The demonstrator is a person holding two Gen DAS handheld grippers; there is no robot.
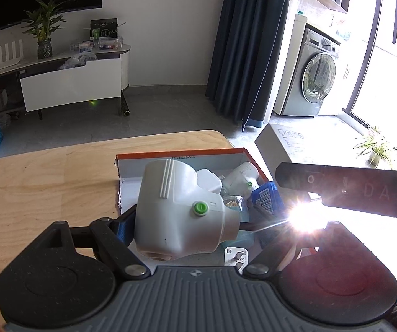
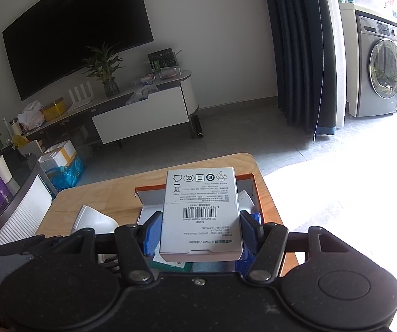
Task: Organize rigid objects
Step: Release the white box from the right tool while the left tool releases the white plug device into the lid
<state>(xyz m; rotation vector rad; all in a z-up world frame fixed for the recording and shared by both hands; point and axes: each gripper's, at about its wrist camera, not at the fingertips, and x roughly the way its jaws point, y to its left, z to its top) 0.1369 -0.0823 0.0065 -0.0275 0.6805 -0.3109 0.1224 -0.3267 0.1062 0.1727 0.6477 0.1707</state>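
My left gripper (image 1: 195, 221) is shut on a large white plastic pipe fitting (image 1: 182, 210) with a green button, held above the orange-rimmed cardboard box (image 1: 170, 156). The box holds white bottles (image 1: 240, 178), a blue packet (image 1: 266, 196) and other small items. My right gripper (image 2: 200, 232) is shut on a white power adapter box (image 2: 201, 210) with a barcode, held over the same cardboard box (image 2: 242, 178). The white fitting also shows in the right wrist view (image 2: 93, 220), at the left. The right gripper's dark body (image 1: 350, 191) crosses the left wrist view at the right.
The cardboard box sits on a light wooden table (image 1: 46, 182), near its right edge. Strong sun glare (image 1: 303, 215) hides part of the box. Beyond the table are a grey floor, a TV stand (image 2: 140, 116), a dark curtain and a washing machine (image 1: 309, 74).
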